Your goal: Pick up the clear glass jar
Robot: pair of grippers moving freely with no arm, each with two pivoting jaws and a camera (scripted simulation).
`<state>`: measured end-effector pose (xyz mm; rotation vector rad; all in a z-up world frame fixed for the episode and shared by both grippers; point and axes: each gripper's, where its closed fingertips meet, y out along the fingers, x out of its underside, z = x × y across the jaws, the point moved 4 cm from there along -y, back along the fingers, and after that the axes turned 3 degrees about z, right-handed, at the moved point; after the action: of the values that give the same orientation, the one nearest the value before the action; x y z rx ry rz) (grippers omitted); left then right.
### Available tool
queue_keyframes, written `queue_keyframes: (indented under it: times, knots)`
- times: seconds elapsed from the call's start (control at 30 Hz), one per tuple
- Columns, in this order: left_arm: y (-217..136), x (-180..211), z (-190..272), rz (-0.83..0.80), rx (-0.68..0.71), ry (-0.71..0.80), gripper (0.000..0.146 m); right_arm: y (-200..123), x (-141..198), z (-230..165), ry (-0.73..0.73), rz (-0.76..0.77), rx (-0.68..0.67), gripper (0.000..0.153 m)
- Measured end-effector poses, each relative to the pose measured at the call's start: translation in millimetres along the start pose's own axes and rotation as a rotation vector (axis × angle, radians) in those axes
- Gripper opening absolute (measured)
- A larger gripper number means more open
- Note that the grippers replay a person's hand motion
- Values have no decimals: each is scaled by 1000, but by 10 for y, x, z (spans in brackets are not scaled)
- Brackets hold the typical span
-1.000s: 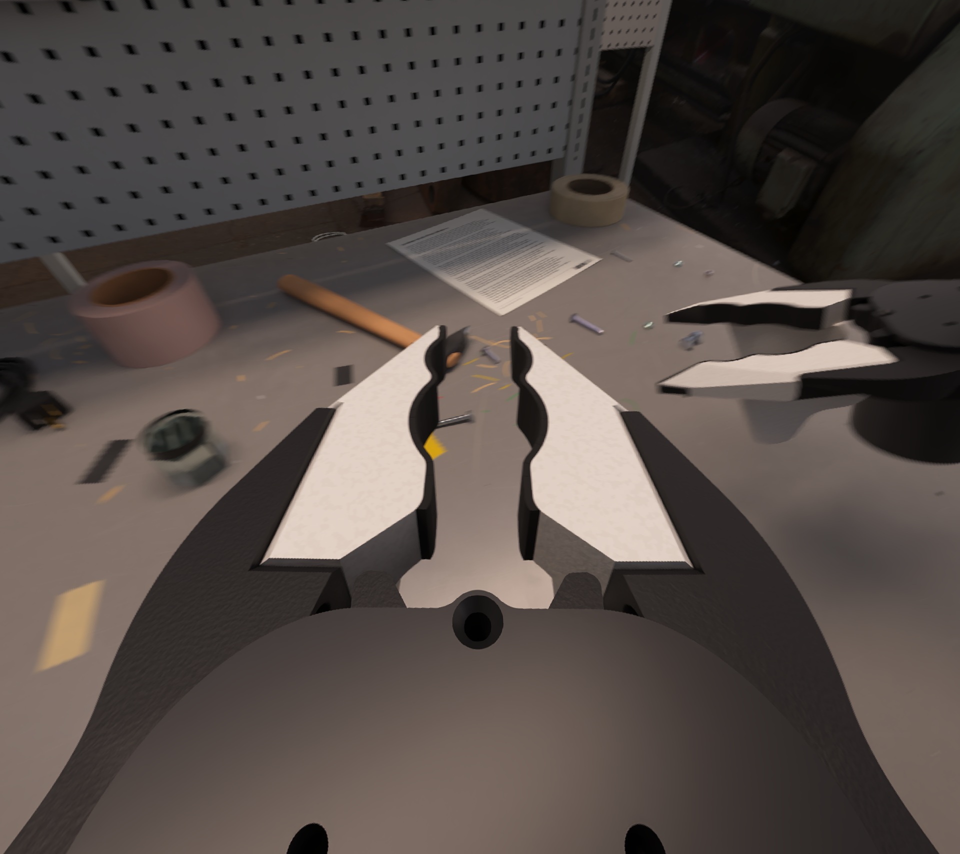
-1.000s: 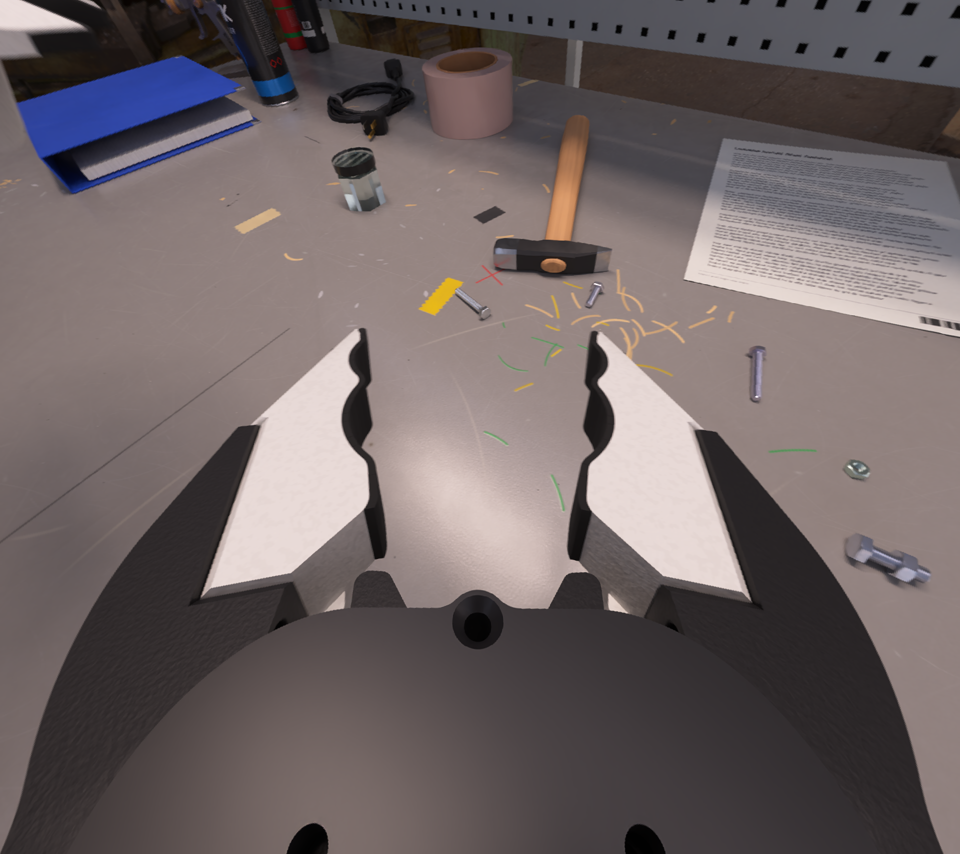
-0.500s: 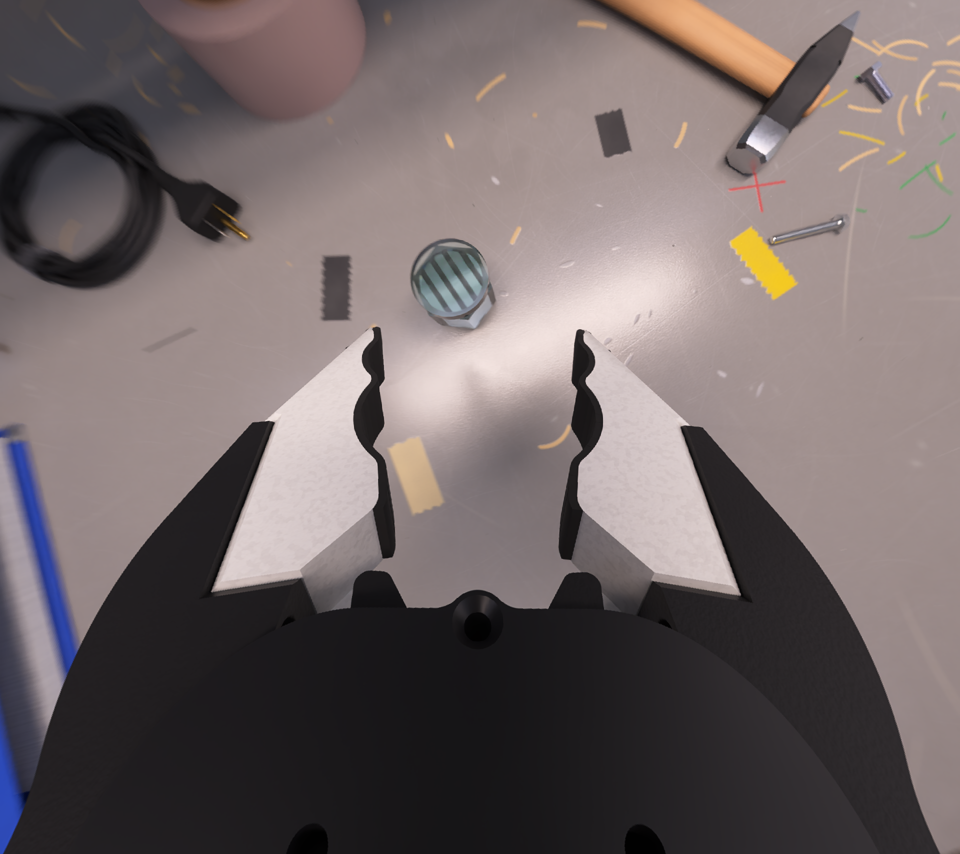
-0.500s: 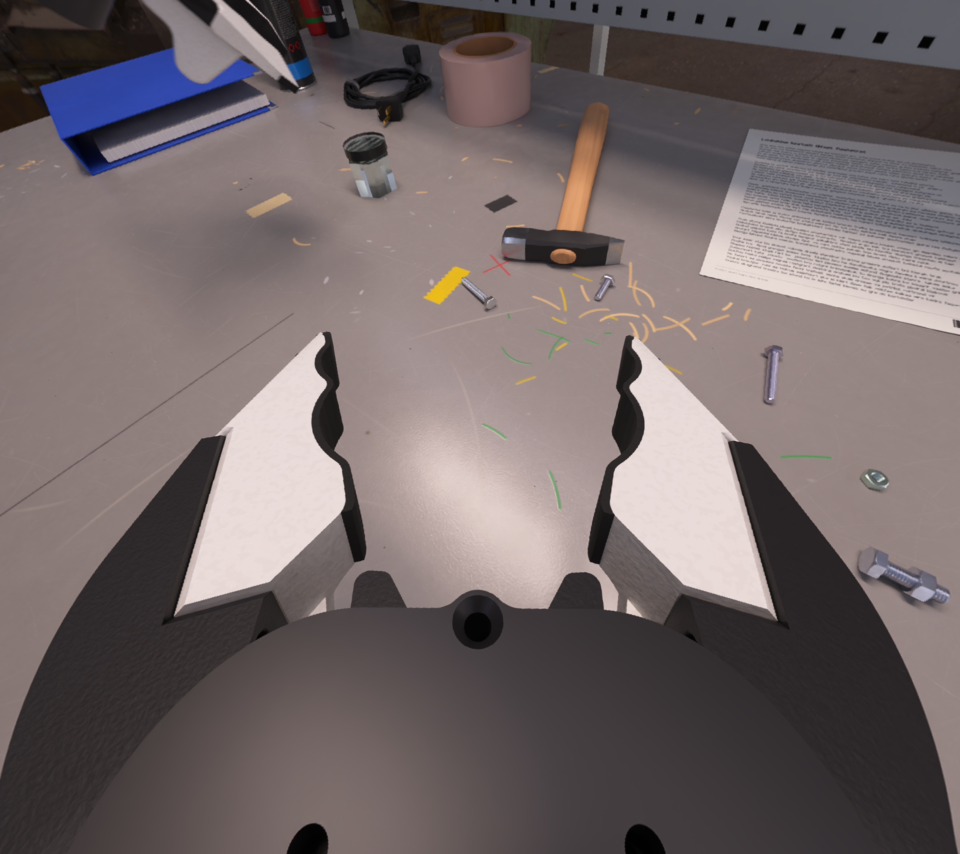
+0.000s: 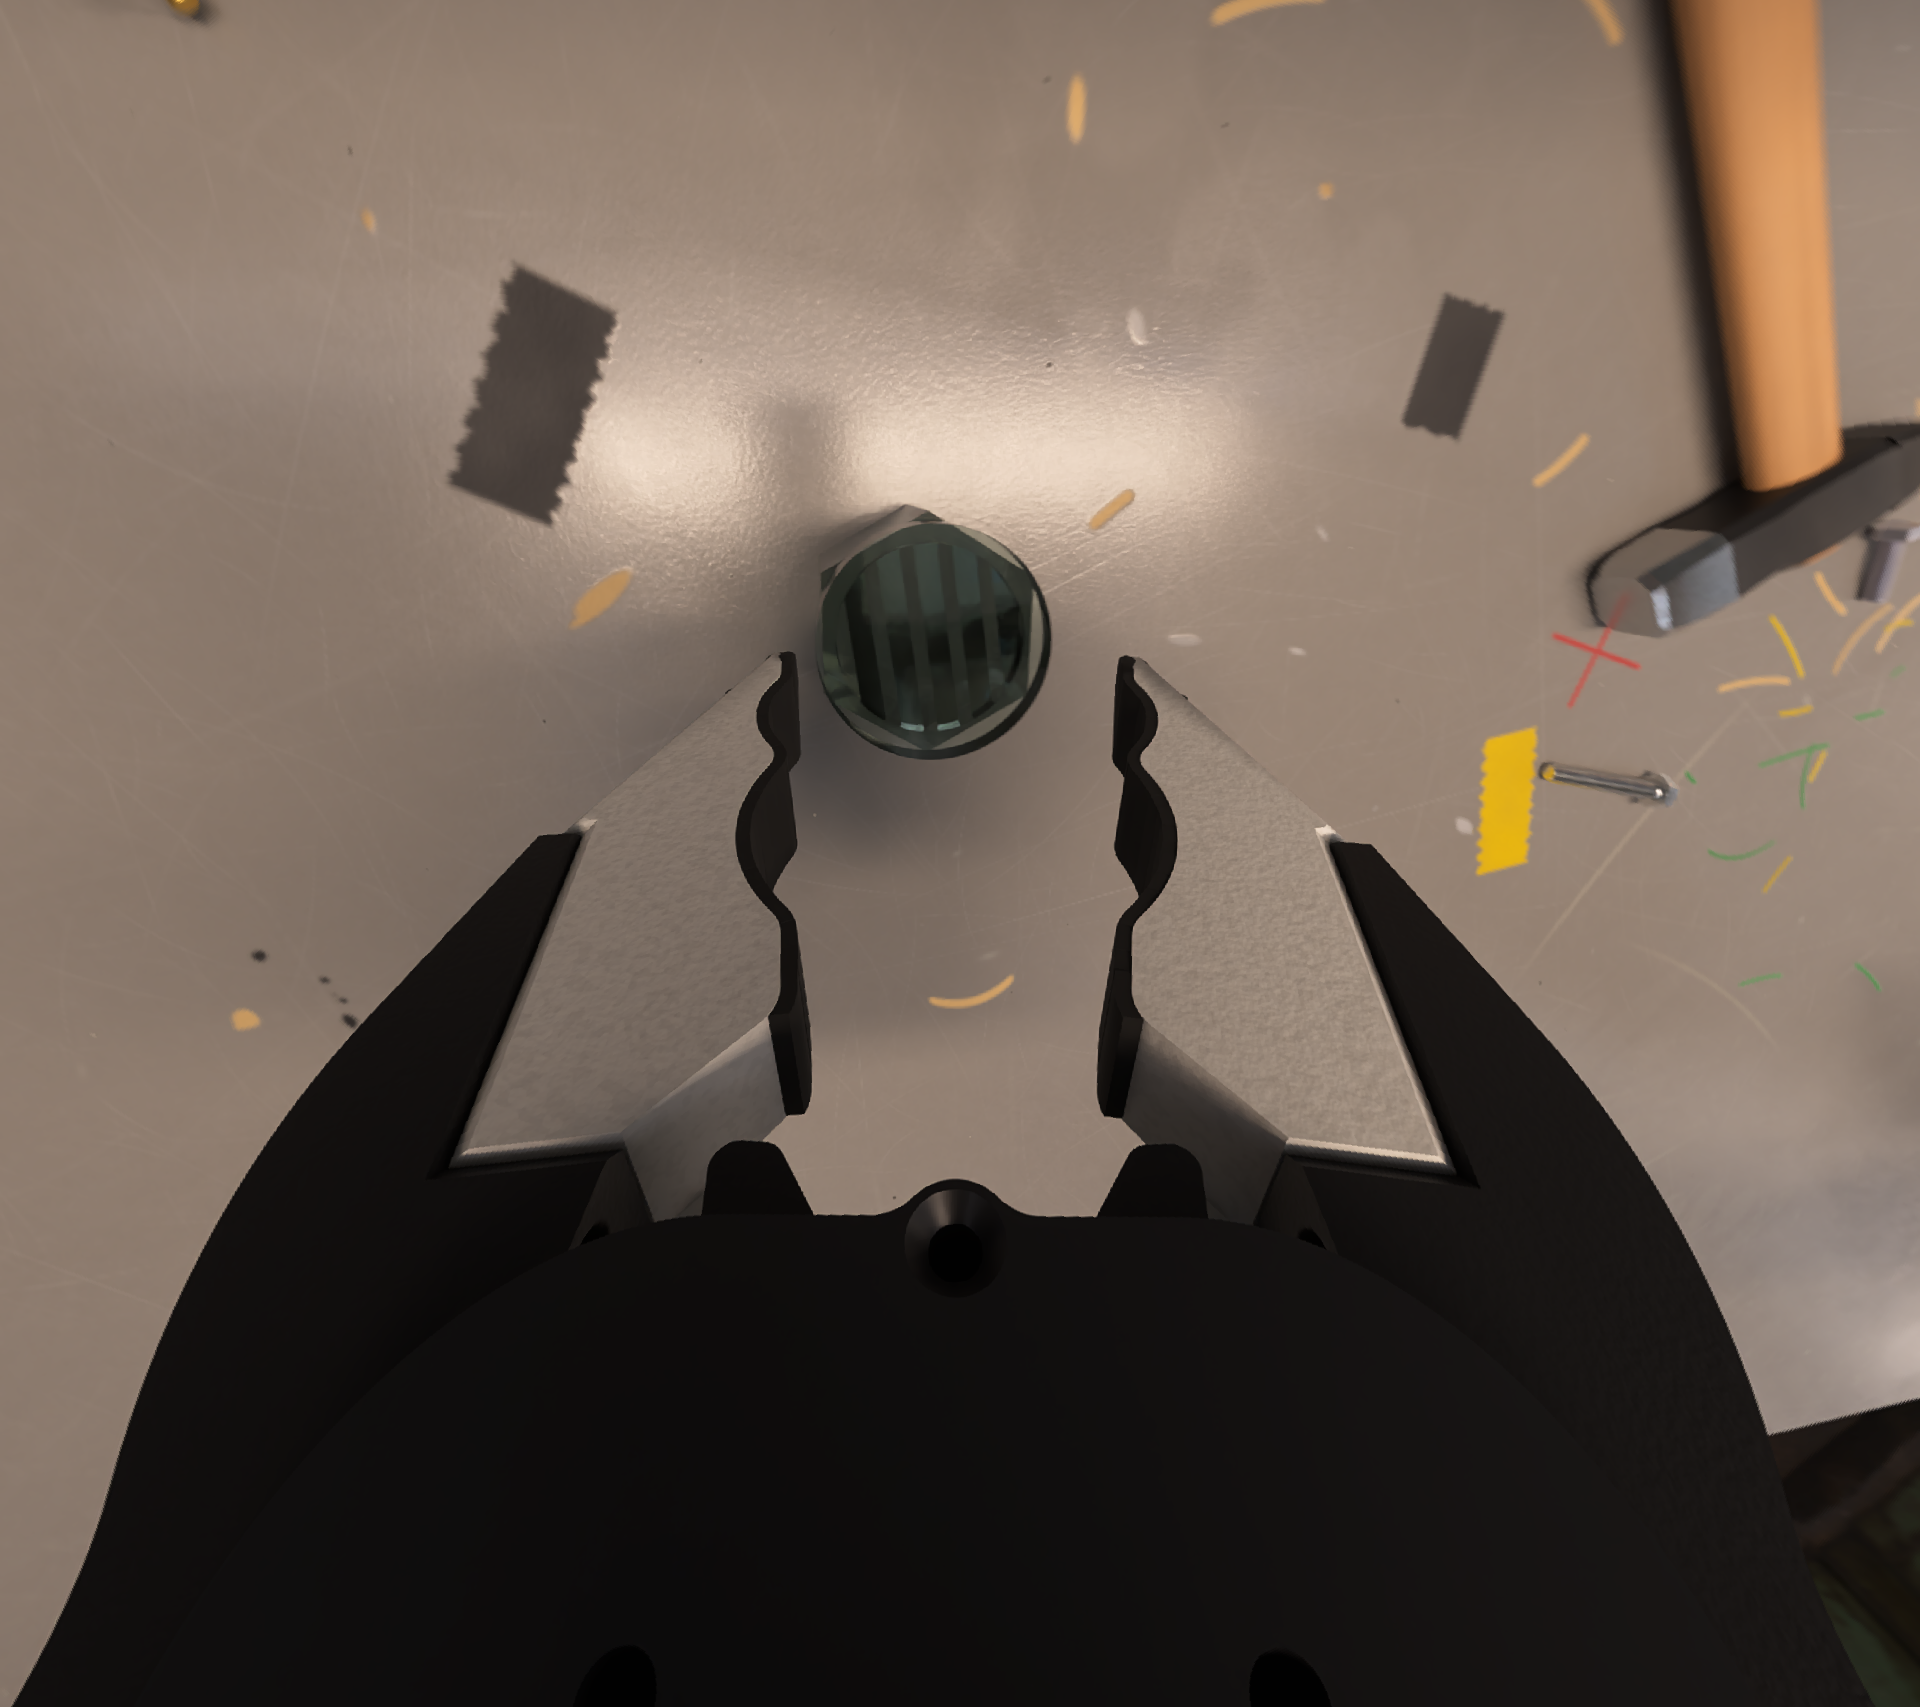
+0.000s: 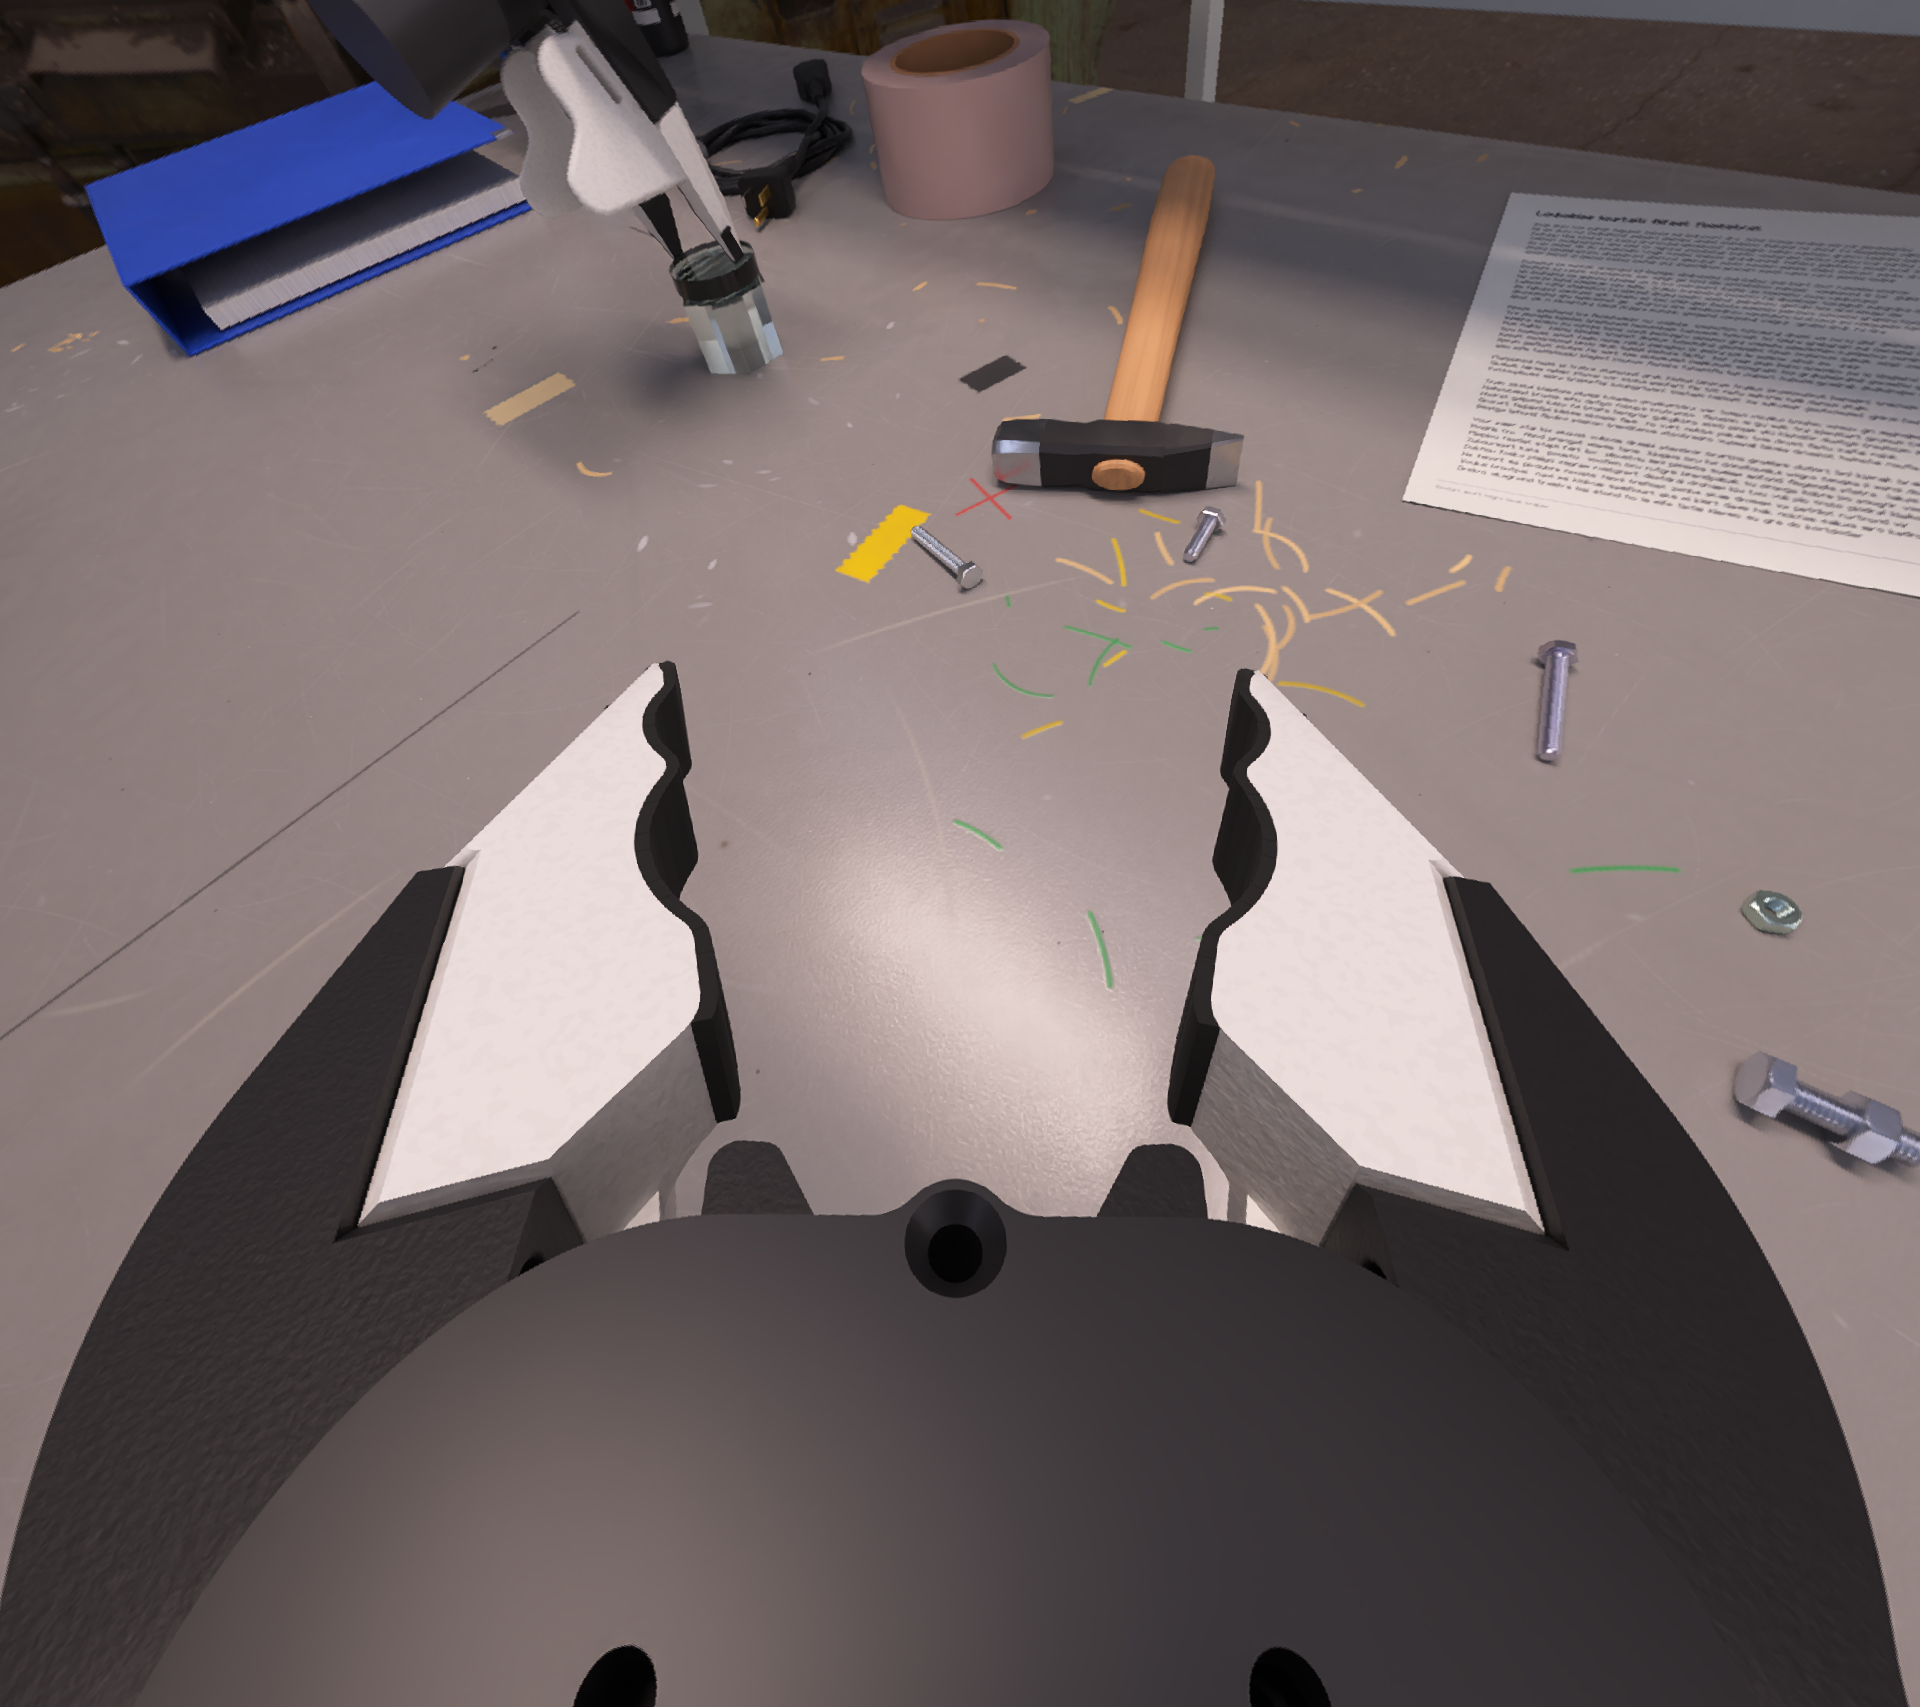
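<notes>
A: Left wrist view, looking straight down: how does the left hand-held gripper (image 5: 948,681) stand?

B: Fingers apart, tips level with the lid of the jar (image 5: 932,637), which stands upright on the surface (image 5: 935,203); its long axis runs toward the camera.

A: Which way is the jar offset?

B: Slightly toward the left finger, just ahead of the tips.

A: And the right hand-held gripper (image 6: 954,686)?

B: Also spread, well apart from the jar; the left is plainly nearer.
</notes>
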<state>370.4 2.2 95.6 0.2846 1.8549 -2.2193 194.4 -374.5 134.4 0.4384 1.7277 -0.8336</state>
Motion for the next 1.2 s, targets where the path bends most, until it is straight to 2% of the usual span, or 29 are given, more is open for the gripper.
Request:
queue_keyframes:
  times: [0.23,0.43,0.7,0.97,1.2]
  knots:
    - [224,68,-80,-85,-79,-109,64,37,76,24,22,-46,9,103]
    - [327,93,-73,-138,-194,-56,66,43,52,-5,45,-12,-26,102]
    - [375,85,-46,-78,-224,41,56,-1,-18,-48,24,6,-29,101]
    - [178,53,-49,23,-91,46,54,-27,-46,-78,10,9,-35,100]
    - [-569,30,-84,299,185,50,54,-18,-56,-158,-49,-7,-50,101]
